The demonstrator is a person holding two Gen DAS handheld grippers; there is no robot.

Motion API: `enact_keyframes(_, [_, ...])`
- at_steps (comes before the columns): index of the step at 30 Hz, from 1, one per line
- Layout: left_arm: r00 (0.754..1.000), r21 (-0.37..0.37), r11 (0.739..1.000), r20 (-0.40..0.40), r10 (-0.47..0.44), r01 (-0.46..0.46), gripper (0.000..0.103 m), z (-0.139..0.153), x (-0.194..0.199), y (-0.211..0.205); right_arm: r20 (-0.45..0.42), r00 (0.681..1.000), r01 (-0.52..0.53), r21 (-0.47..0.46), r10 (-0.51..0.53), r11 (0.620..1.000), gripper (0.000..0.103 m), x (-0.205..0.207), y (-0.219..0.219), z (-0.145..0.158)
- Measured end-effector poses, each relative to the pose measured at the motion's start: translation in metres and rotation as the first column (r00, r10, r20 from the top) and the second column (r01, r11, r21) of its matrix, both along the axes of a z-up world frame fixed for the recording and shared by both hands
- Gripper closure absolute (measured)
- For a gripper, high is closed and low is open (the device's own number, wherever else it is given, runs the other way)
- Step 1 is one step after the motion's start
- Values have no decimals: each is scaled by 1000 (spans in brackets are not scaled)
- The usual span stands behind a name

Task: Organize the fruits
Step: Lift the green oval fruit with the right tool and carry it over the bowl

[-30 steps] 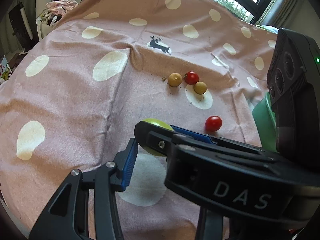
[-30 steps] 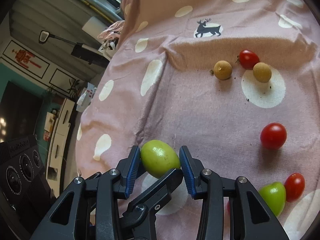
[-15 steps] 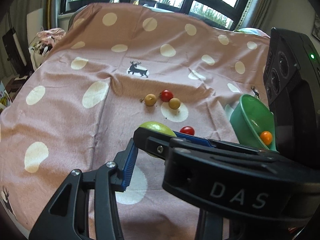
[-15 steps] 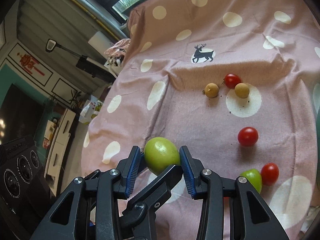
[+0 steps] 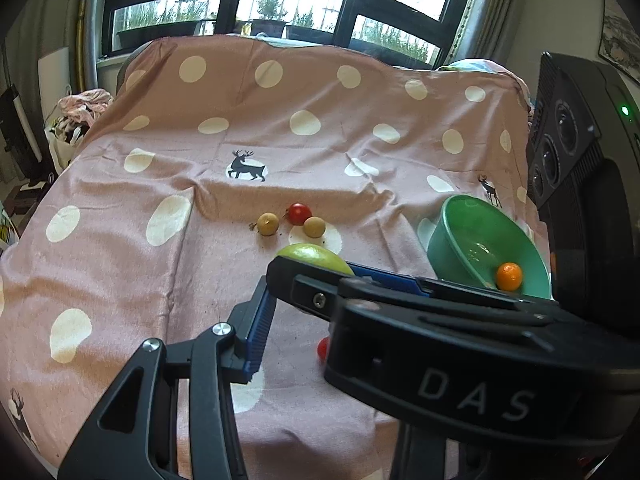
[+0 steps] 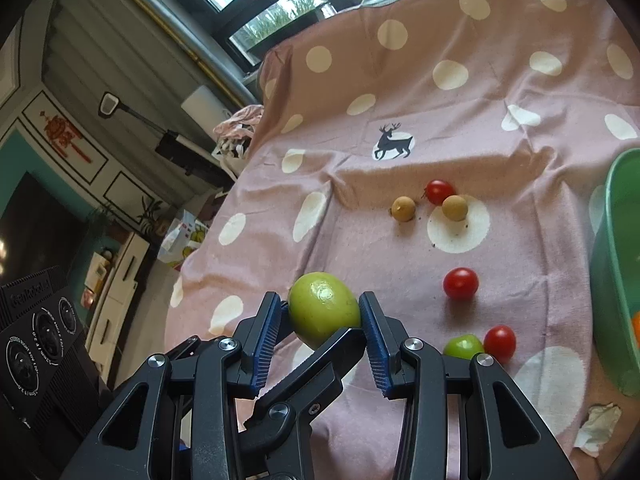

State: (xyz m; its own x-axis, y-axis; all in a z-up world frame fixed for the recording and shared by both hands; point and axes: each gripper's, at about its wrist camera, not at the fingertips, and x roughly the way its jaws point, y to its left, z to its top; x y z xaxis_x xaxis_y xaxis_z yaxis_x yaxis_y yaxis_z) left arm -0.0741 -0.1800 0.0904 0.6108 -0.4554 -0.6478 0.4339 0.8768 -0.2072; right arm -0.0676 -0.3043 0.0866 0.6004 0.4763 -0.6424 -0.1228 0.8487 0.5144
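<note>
The big green fruit (image 6: pixel 323 309) is pinched at bottom centre by the right gripper (image 6: pixel 320 332), and seemingly by the left gripper (image 5: pixel 304 280) too. Tomatoes (image 6: pixel 460 283) are scattered mid-frame. Bare pink cloth (image 6: pixel 460 120) is left beyond; a green bowl (image 5: pixel 486 240) sits right.

Right tongs (image 6: pixel 320 320) and left tongs (image 5: pixel 304 292) cross, blue pads clamped on one green fruit (image 6: pixel 323 309), both angled downward.
</note>
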Motion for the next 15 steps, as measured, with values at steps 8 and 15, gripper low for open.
enact_keyframes(8, [997, 7, 999, 55, -50, 50, 63, 16, -9, -24, 61, 997, 53, 21, -54, 998, 58, -14, -23, 16])
enact_keyframes(15, [987, 22, 993, 105, -119, 117, 63, 30, -15, -51, 107, 986, 120, 49, -125, 992, 58, -27, -50, 27])
